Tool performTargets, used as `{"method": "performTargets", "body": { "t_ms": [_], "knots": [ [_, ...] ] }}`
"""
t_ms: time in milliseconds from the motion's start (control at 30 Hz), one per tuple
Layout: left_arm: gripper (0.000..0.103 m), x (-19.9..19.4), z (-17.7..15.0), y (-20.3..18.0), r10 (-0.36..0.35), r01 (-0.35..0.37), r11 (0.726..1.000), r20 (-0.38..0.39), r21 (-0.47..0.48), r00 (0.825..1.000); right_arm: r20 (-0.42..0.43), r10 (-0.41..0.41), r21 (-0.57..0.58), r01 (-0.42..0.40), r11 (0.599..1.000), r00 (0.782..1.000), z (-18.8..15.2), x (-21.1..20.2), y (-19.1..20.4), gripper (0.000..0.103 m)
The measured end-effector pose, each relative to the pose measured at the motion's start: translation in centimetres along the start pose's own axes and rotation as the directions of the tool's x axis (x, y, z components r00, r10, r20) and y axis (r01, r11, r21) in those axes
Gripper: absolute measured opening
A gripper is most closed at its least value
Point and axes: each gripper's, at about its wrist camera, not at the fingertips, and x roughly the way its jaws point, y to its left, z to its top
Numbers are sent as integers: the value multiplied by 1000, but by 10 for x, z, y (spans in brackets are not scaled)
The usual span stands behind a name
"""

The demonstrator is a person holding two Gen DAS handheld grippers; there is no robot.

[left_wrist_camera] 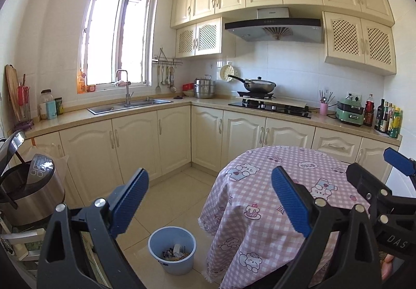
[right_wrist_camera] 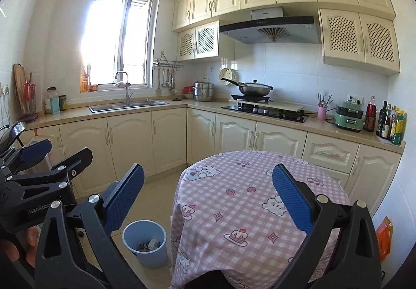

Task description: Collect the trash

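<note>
Cream kitchen cabinets wrap the far walls, with bare tile floor (left_wrist_camera: 179, 185) between them and the round table (left_wrist_camera: 262, 185), my landmark. Left of the table's hanging cloth edge, the blue bin (left_wrist_camera: 172, 250) stands on the floor with the trash (left_wrist_camera: 175, 254) inside. My left gripper (left_wrist_camera: 210, 200) is spread wide, holding nothing; my right gripper (right_wrist_camera: 208, 198), over the tabletop, is equally spread and bare.

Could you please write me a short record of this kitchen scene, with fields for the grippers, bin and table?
left gripper: open, nothing between the pads
right gripper: open, nothing held
bin: blue, on the floor left of the table, scraps inside
table: round, pink checked cloth, no trash visible on top
</note>
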Motion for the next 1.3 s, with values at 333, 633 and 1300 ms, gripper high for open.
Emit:
{"method": "performTargets", "body": {
  "t_ms": [333,633,1300],
  "knots": [
    [93,-3,-4,-12,-33,33,999,14,21,999,10,-26,3,26,1000,1000,-8,-7,-6,95],
    [93,-1,-8,-14,-49,48,999,13,19,999,5,-35,7,35,999,999,-10,-9,-6,95],
    [93,2,-11,-14,-65,65,998,9,12,998,-6,-32,-1,32,999,999,-9,-6,-4,95]
  ]
}}
